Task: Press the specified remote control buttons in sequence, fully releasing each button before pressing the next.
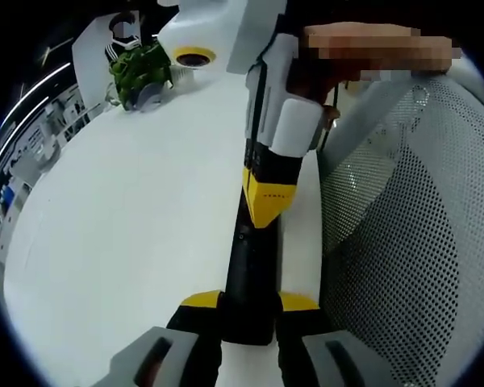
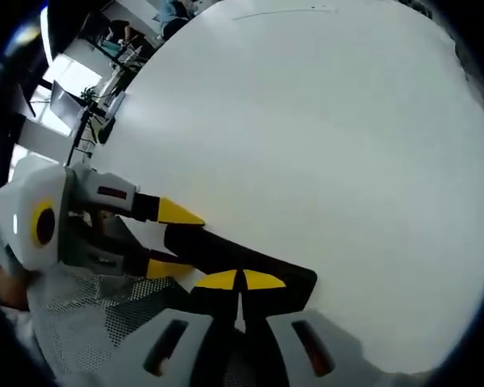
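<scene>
White counter spreads bare toward upper left; black remote lies along its right edge beside mesh chair. Left gripper jaws grip its near end; right gripper jaws closed over it.

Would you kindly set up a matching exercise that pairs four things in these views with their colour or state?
Things:
1. remote
2. plant
3. chair
4. right tool

Descriptions:
A. green, at the far side of the table
B. jaws shut, yellow tips at the remote
C. black, gripped between the jaws of the left tool
D. white mesh

Pairs: 1-C; 2-A; 3-D; 4-B
</scene>
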The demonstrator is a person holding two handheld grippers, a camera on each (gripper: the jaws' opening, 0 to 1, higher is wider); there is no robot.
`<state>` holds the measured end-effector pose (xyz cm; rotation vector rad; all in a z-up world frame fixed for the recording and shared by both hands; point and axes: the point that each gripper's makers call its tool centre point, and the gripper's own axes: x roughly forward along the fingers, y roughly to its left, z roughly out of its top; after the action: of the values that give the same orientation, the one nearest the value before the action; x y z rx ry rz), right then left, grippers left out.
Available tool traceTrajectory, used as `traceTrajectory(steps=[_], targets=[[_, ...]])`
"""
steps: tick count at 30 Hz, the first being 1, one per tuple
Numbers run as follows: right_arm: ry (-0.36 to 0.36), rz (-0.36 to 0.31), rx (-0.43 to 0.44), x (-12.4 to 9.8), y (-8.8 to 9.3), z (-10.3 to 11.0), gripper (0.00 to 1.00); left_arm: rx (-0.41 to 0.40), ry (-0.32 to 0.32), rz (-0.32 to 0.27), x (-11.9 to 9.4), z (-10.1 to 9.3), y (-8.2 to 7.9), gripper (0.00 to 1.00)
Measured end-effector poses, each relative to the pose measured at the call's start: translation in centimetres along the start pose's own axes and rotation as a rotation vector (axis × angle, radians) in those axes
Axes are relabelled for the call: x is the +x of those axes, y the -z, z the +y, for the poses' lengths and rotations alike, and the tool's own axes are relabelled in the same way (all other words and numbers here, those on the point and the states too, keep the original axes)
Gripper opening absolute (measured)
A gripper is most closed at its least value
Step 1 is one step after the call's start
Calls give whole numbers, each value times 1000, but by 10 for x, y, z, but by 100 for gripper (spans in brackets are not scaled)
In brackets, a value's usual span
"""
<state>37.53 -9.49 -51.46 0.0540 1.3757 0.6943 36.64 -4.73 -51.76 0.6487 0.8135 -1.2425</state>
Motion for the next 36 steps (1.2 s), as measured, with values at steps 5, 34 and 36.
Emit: traceTrajectory(steps=[5,34,36], targets=[[5,-3,-3,0,0,0,0,0,0,3,0,0,0,25],[12,81,41,-7,14,-5,0,5,-3,0,0,1,0,25],[15,88,59,-8,16,-6,0,8,-2,-1,0,0,0,25]])
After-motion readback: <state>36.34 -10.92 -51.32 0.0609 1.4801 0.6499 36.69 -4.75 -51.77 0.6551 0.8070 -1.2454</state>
